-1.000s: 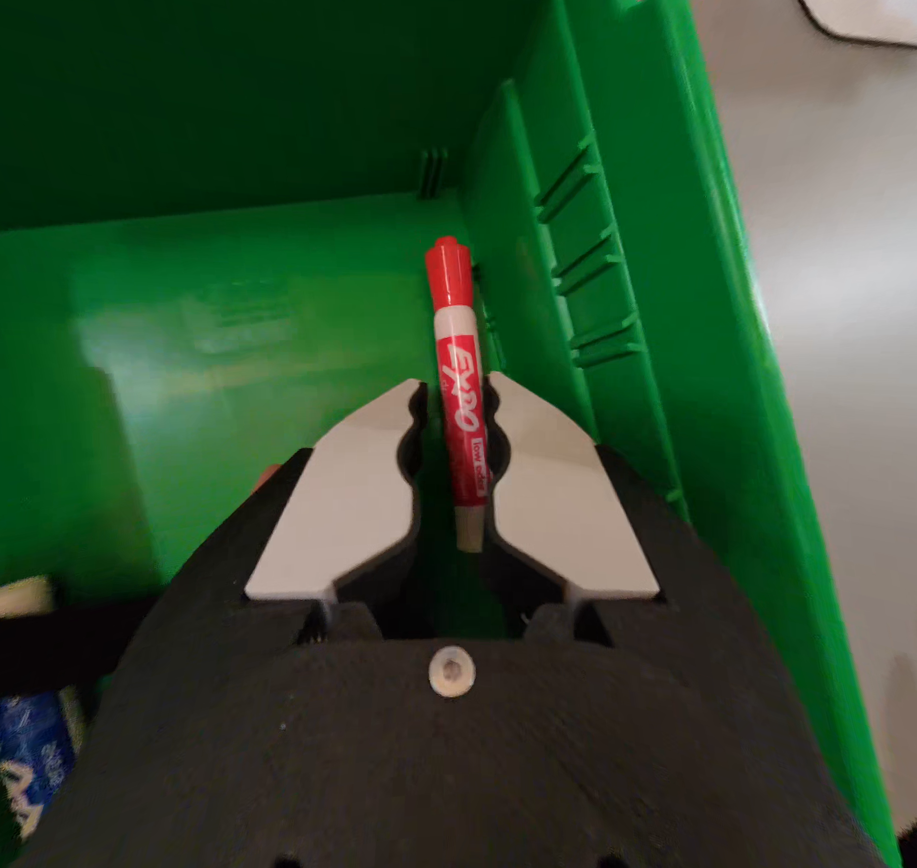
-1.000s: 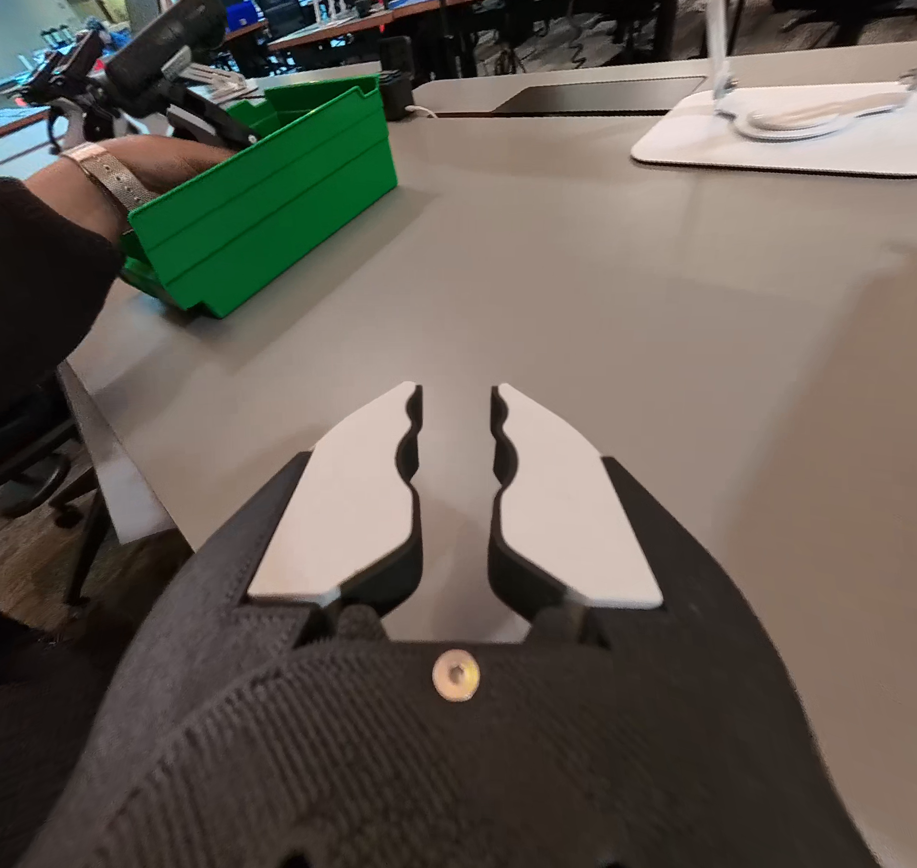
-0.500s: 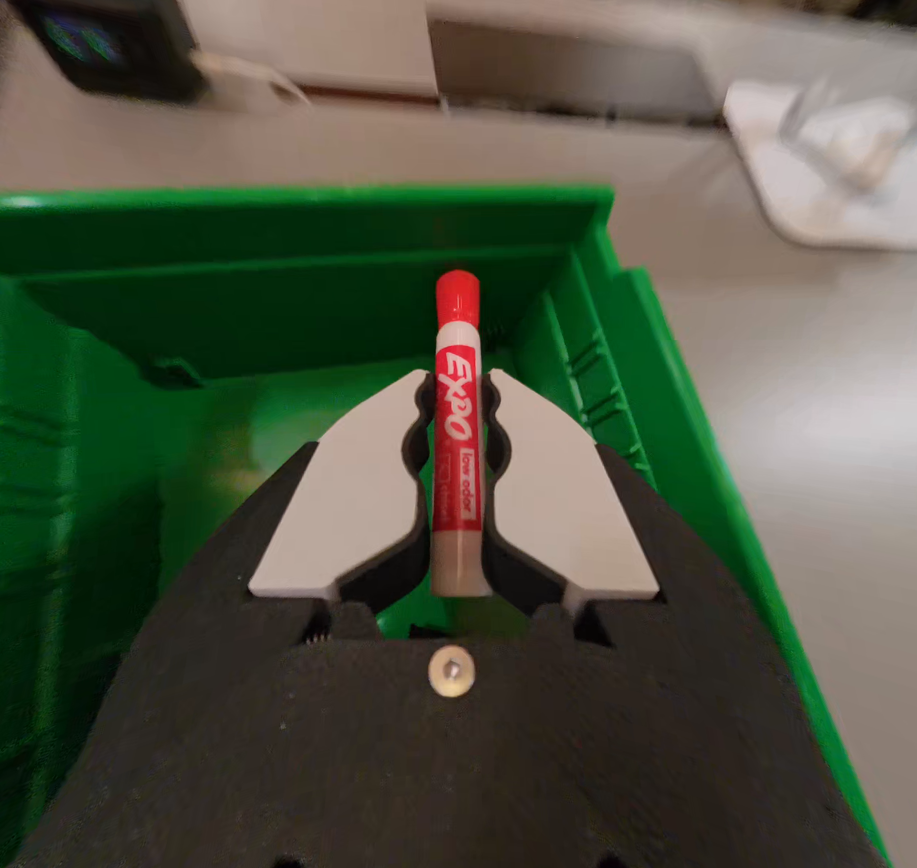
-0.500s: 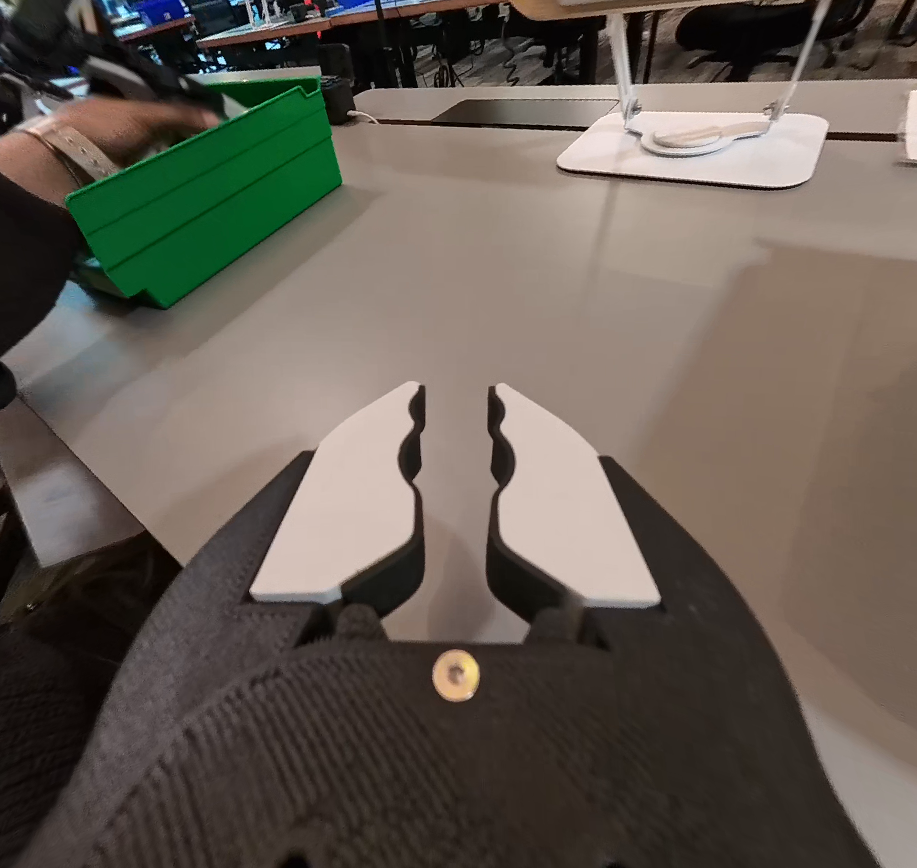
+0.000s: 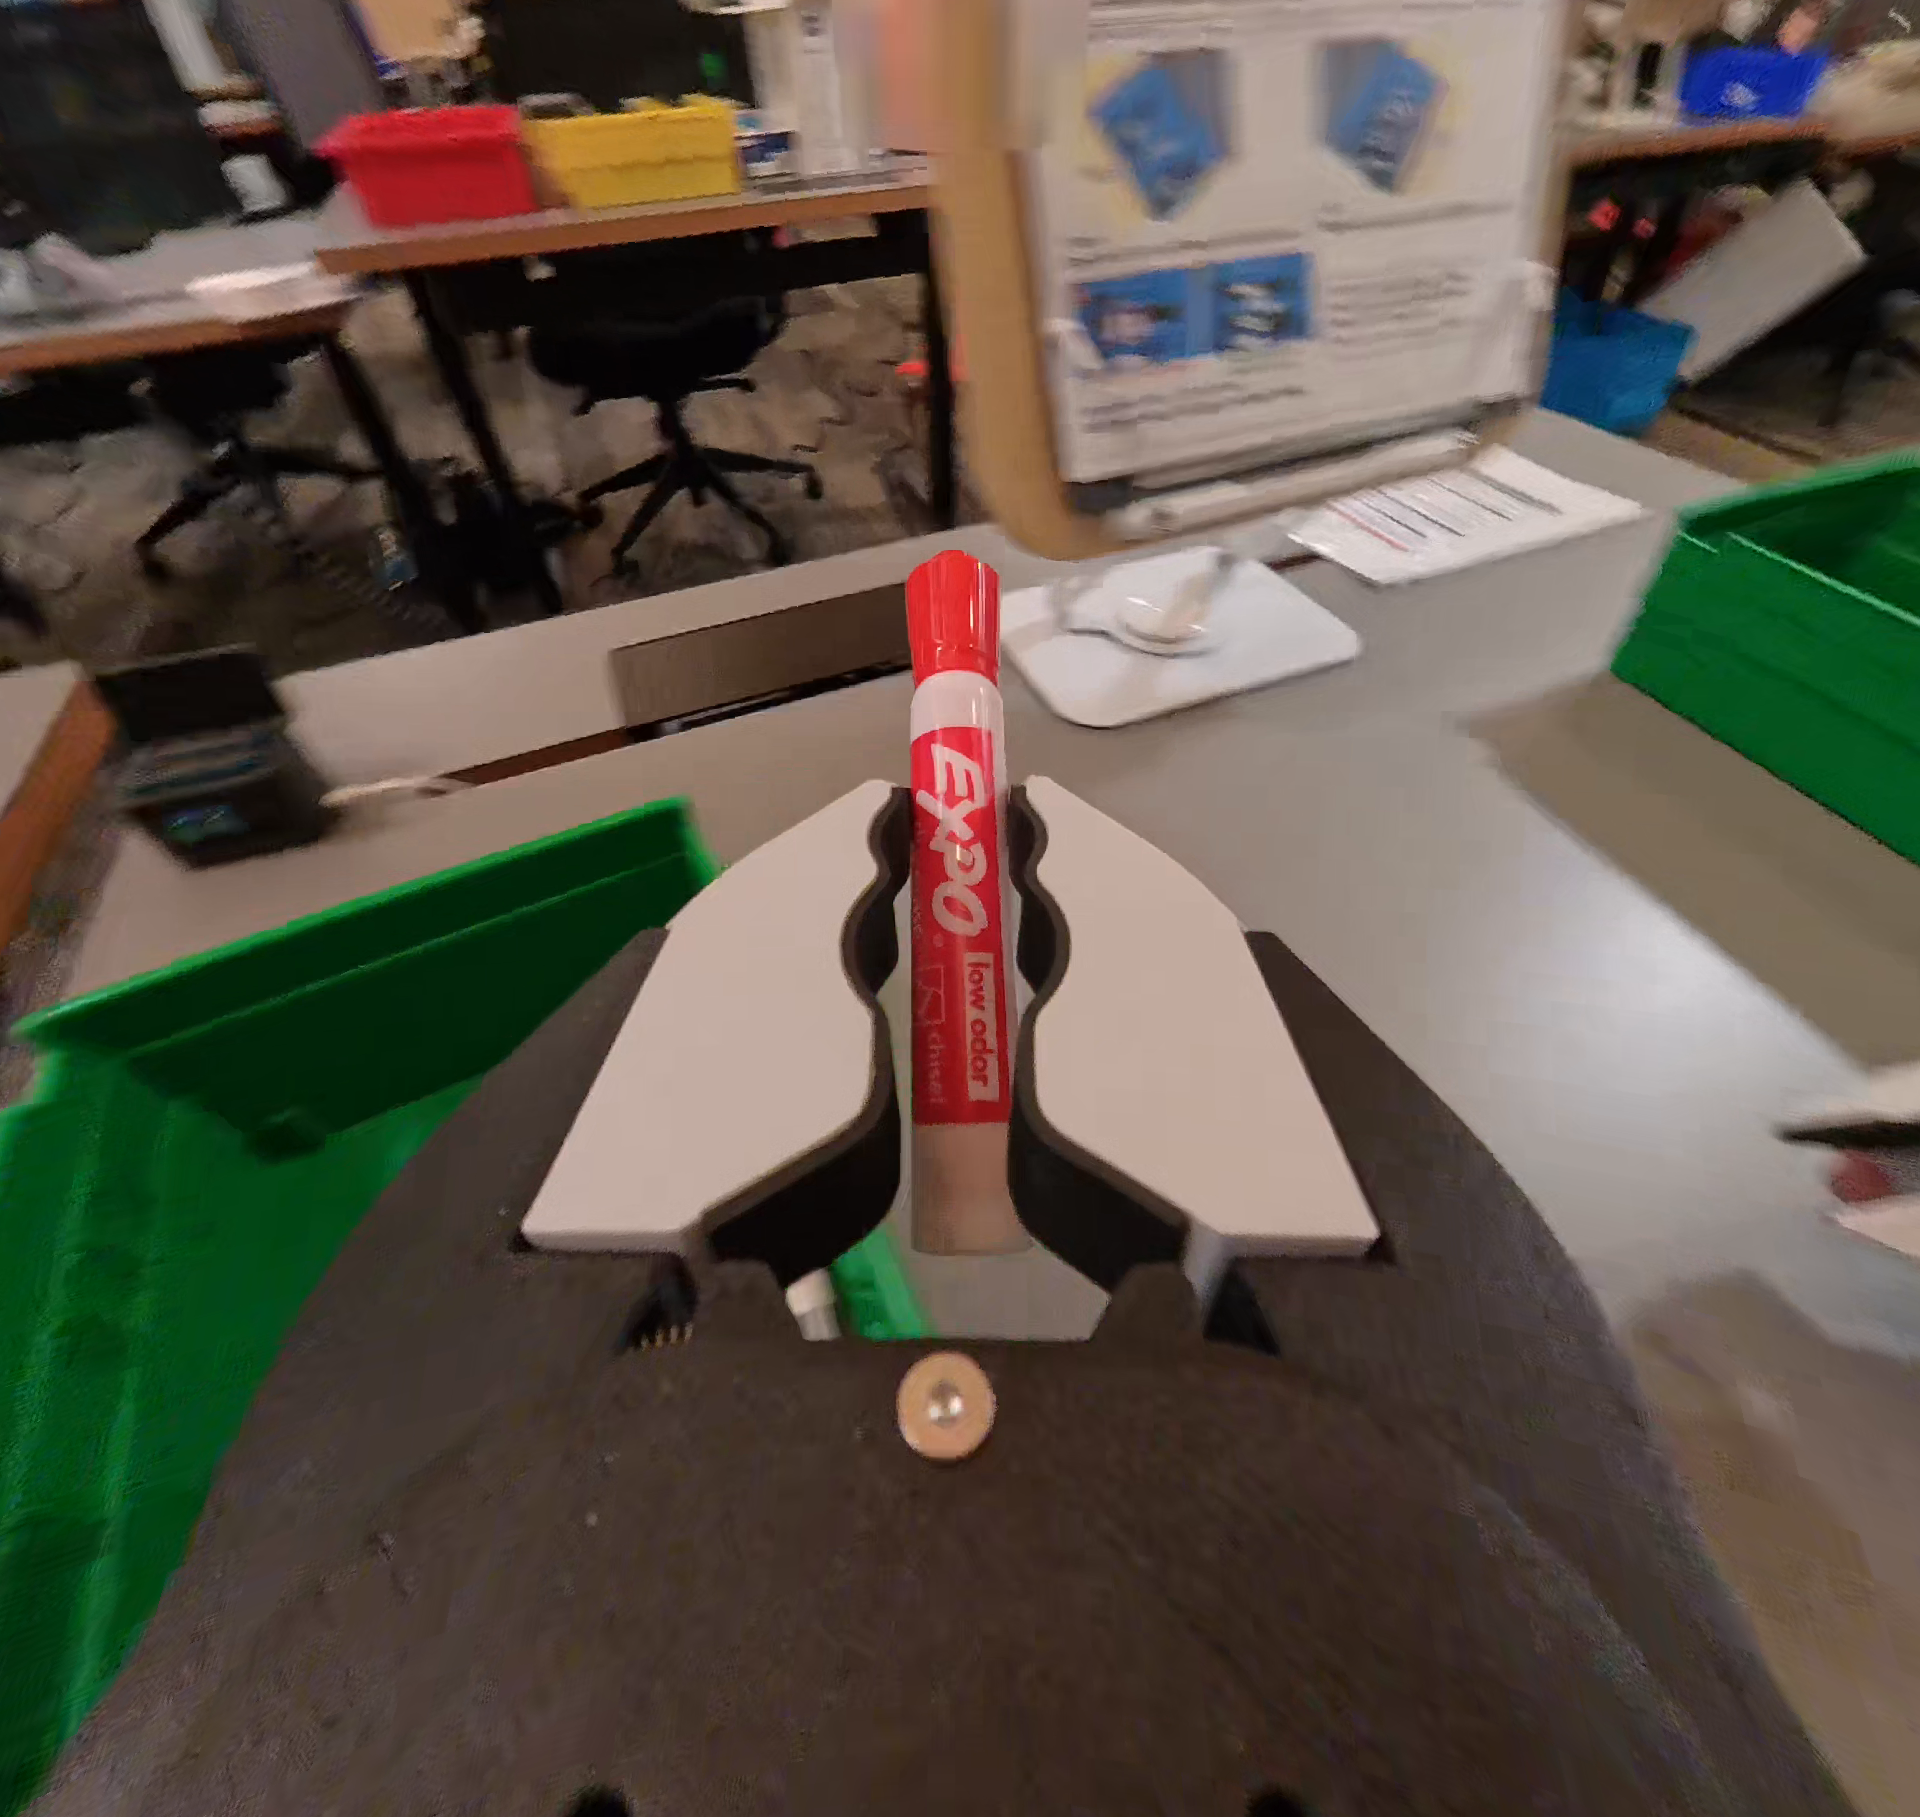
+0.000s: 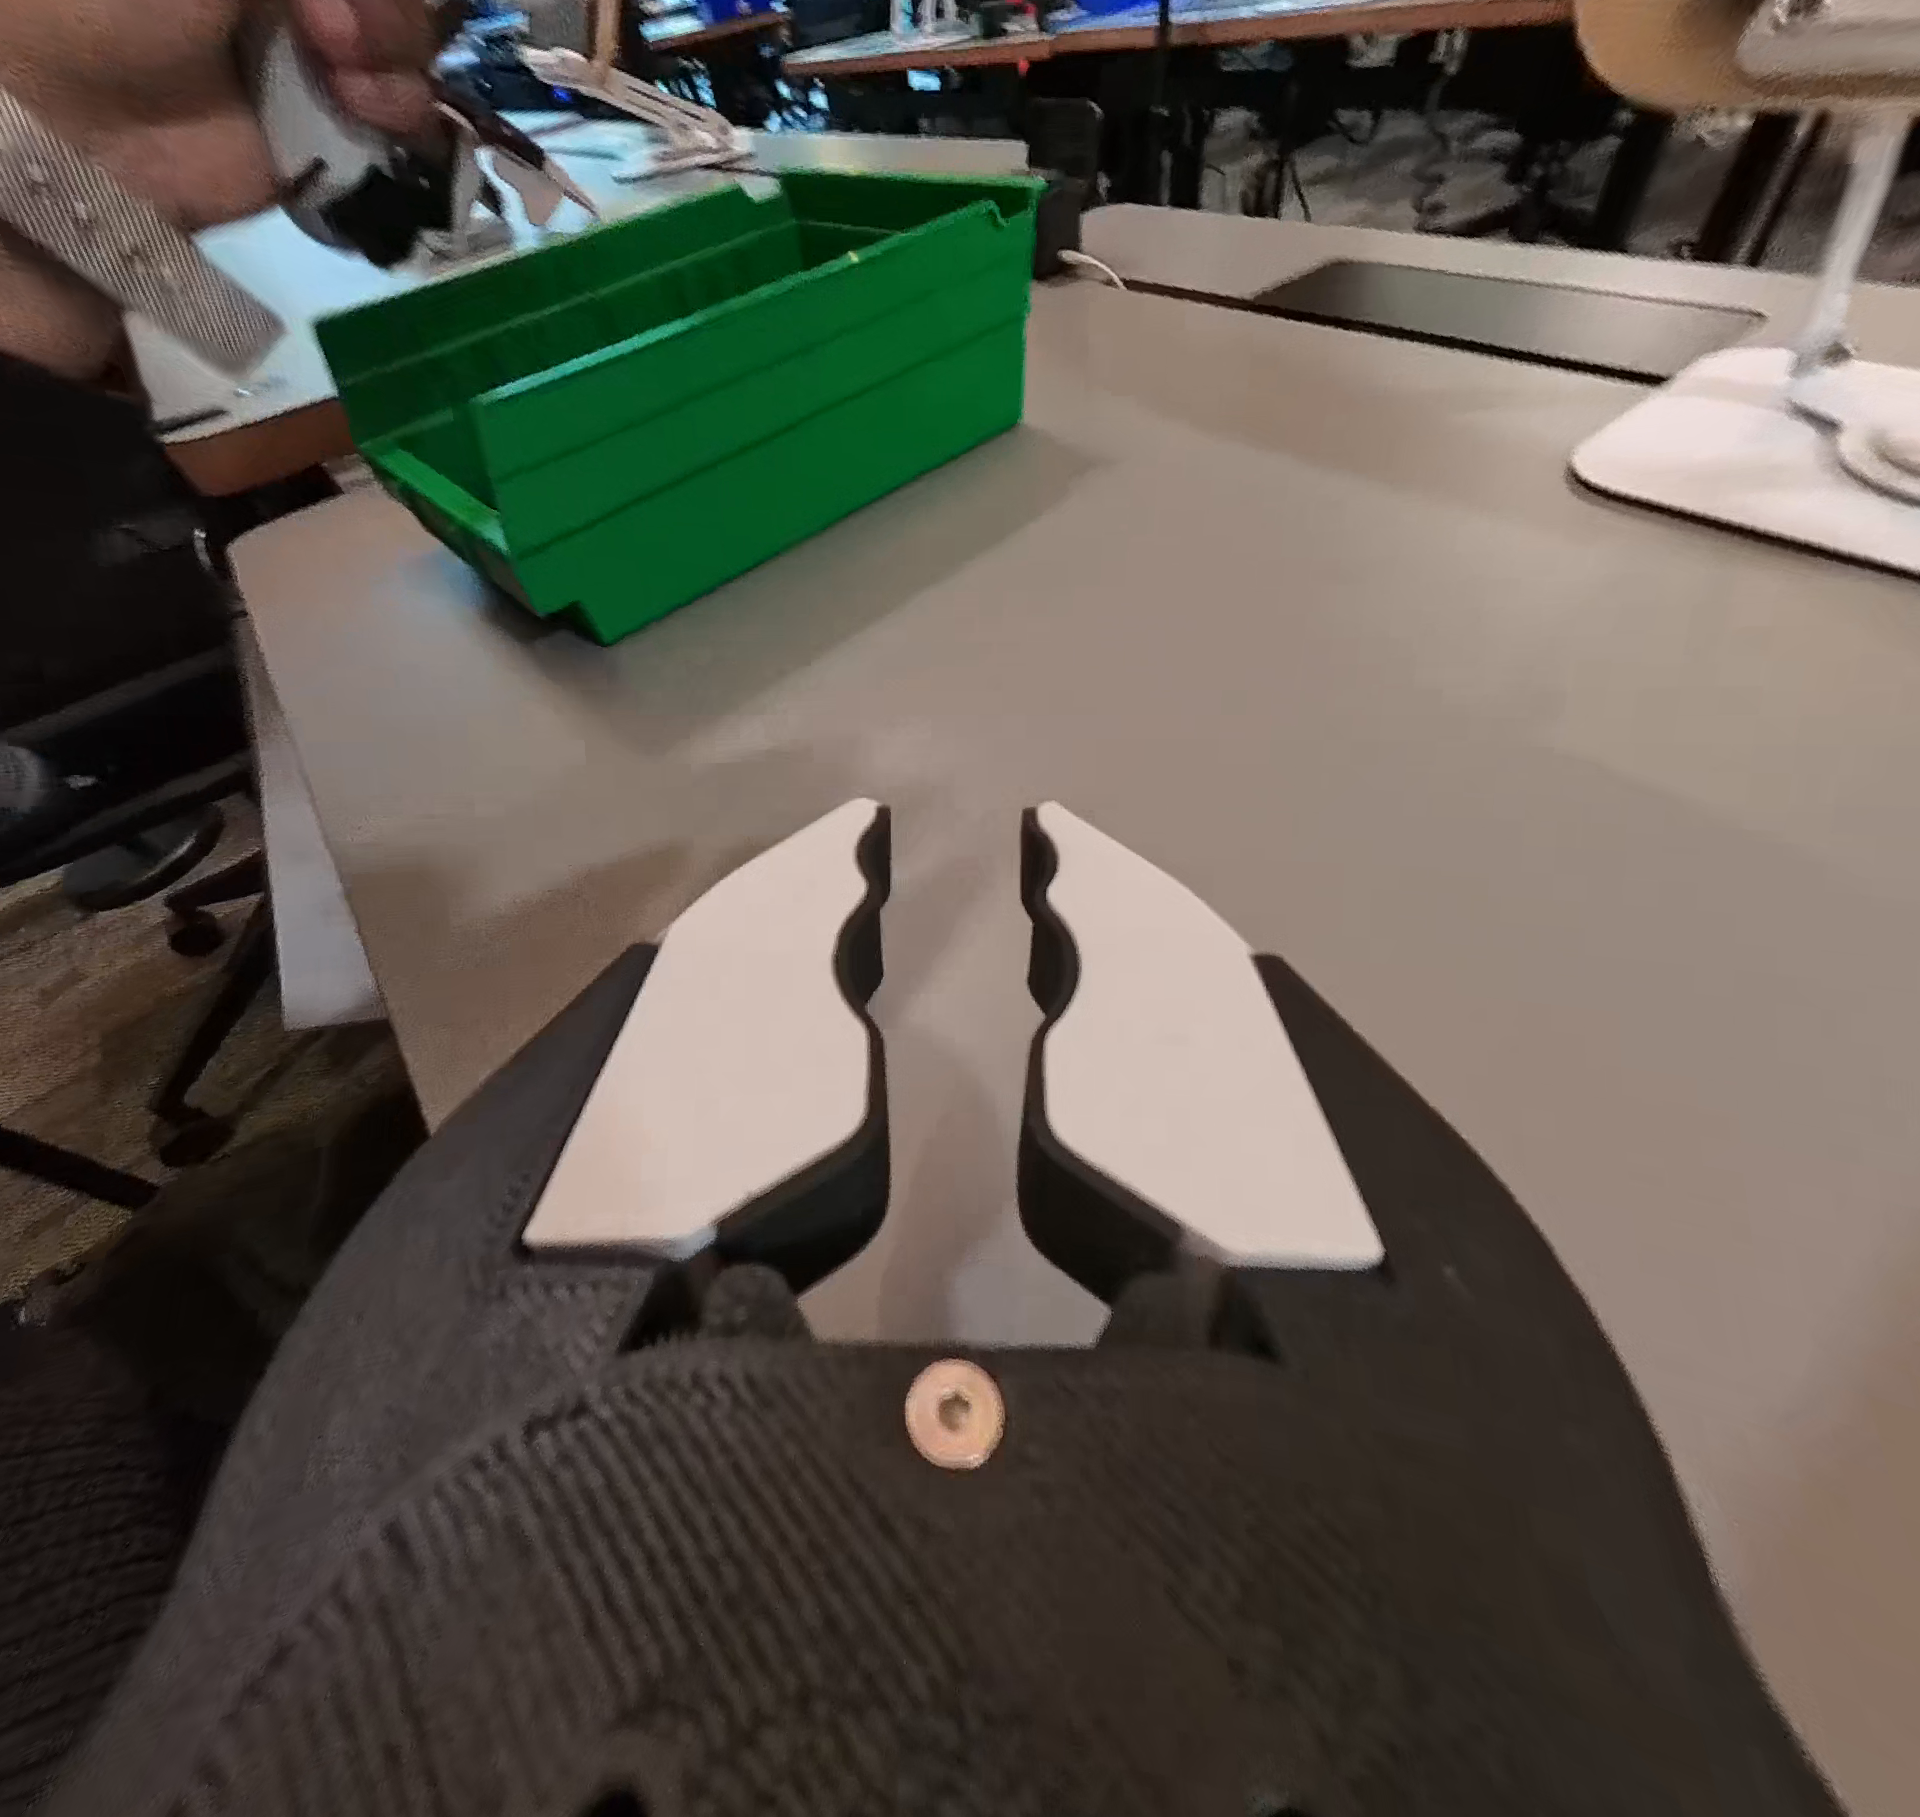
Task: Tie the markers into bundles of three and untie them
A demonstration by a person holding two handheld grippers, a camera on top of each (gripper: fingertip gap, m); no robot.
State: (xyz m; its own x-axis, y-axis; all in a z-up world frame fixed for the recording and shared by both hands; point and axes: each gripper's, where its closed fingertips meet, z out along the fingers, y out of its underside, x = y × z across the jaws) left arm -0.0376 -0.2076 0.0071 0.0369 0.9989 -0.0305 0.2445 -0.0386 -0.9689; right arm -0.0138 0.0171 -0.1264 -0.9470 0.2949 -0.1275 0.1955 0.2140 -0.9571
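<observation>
**Marker lifted clear of the bin**

Grey tabletop (image 6: 1299, 645) lies open ahead of both tools. A second ago the left gripper (image 5: 954, 801) was down inside the green bin (image 5: 343, 946); now it is raised above the rim, jaws clamped on the red marker (image 5: 954, 894), cap pointing forward. Right gripper (image 6: 956, 817) hovers over bare table, jaws parted and empty. Second green bin (image 5: 1787, 624) sits far right, past a white stand base (image 5: 1174, 645)

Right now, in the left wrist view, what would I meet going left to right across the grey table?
Near green bin → red marker shut in the left gripper → white stand base → sheet of paper → second green bin at the right edge.
</observation>
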